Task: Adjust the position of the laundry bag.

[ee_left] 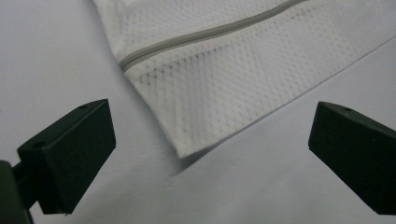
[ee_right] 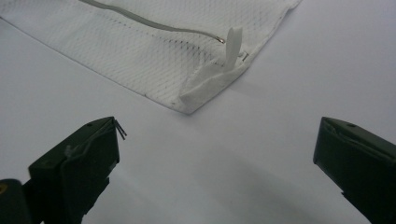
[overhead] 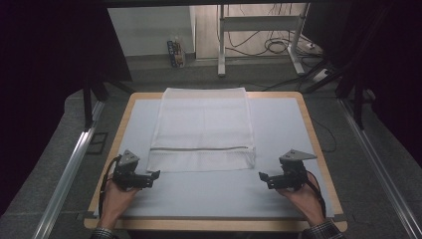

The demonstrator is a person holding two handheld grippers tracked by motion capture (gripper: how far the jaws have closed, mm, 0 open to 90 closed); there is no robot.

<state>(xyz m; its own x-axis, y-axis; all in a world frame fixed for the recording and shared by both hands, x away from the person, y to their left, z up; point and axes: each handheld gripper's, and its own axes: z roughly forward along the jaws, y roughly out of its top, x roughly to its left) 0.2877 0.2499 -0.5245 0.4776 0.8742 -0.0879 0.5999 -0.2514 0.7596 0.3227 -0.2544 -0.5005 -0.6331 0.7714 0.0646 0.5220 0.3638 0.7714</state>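
Two black grippers are seen in the high view, the left gripper (overhead: 155,174) and the right gripper (overhead: 263,176), each topped by a grey three-cornered plate and trailed by a dark cable looped beside the wrist. Plaid cuffs are worn at both wrists, cut off by the bottom edge. In the left gripper view, the jaws are shown as blocky, matt black wedges with flat inner faces and small round holes near their upper edges. In the right gripper view, the same wedge shape is repeated; a thin wire end is seen projecting from the top corner of one jaw, and pale scuffs mark its face.
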